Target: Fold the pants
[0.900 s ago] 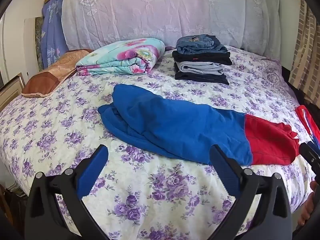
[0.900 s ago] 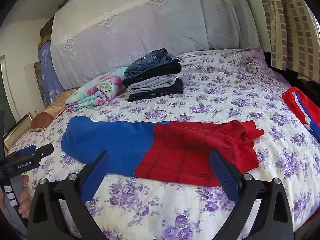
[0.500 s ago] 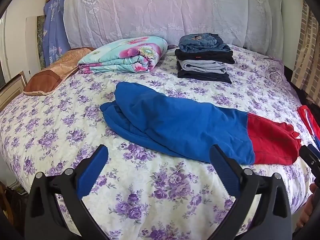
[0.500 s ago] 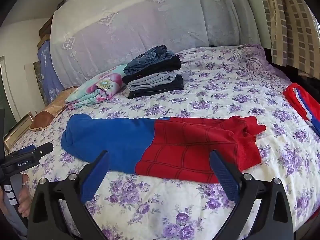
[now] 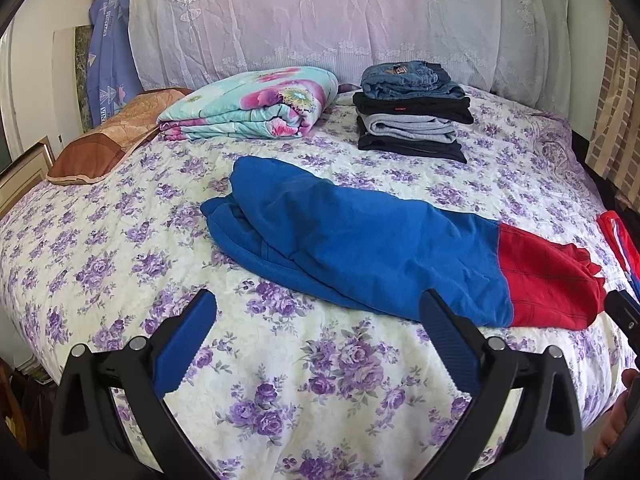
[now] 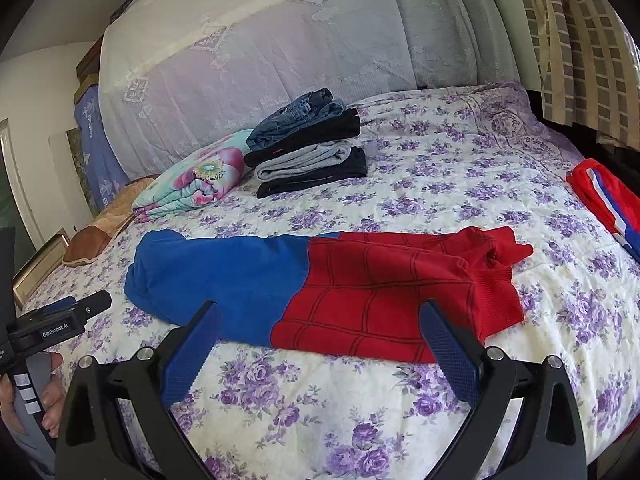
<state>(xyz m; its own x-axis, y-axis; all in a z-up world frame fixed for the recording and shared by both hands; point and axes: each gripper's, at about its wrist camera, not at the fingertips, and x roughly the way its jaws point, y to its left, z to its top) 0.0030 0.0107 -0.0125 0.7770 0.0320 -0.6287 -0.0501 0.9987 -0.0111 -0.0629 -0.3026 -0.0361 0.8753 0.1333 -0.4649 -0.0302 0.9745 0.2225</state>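
Blue and red pants point(image 5: 360, 248) lie flat across the floral bedspread, folded lengthwise, blue end left, red end right. They also show in the right wrist view point(image 6: 320, 288). My left gripper point(image 5: 318, 312) is open and empty, hovering above the bed just in front of the pants' blue part. My right gripper point(image 6: 320, 320) is open and empty, just in front of the pants where blue meets red. The left gripper body point(image 6: 60, 320) shows at the left edge of the right wrist view.
A stack of folded pants point(image 5: 412, 112) and a folded floral blanket point(image 5: 252, 104) sit at the back of the bed point(image 5: 100, 248). A brown pillow point(image 5: 108, 148) lies back left. Another red and blue garment point(image 6: 608, 204) lies at the right edge. Curtains hang right.
Both grippers have shifted slightly, the views drifting a little; the pants lie as before. Both grippers stay open.
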